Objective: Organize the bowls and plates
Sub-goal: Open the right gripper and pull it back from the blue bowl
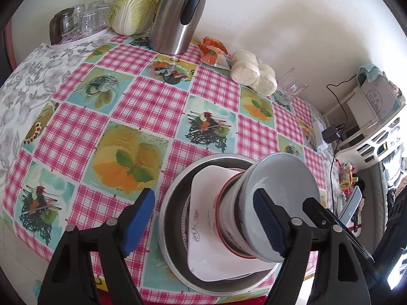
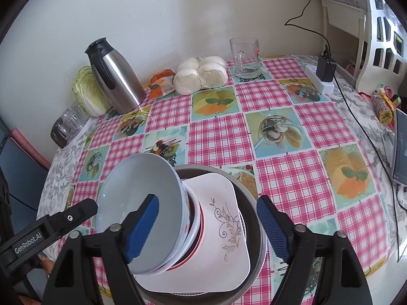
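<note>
A stack of bowls, topped by a grey-blue bowl (image 1: 282, 178) (image 2: 137, 188), stands on a white square plate (image 1: 206, 228) (image 2: 223, 228). The plate lies in a round metal pan (image 1: 173, 203) (image 2: 259, 228) near the table's front edge. My left gripper (image 1: 203, 195) is open over the pan's left side, its right finger in front of the top bowl, with no pad pressing on it. My right gripper (image 2: 207, 200) is open over the stack and plate, its left finger in front of the bowl's inside. Neither holds anything.
At the back of the checked tablecloth stand a steel thermos jug (image 2: 114, 76), a cabbage (image 1: 134, 5), a tray of glasses (image 1: 78, 23), bagged buns (image 2: 201, 73) and a glass mug (image 2: 245, 56). A power strip with charger (image 2: 323, 73) and a phone (image 2: 400, 147) lie at the right.
</note>
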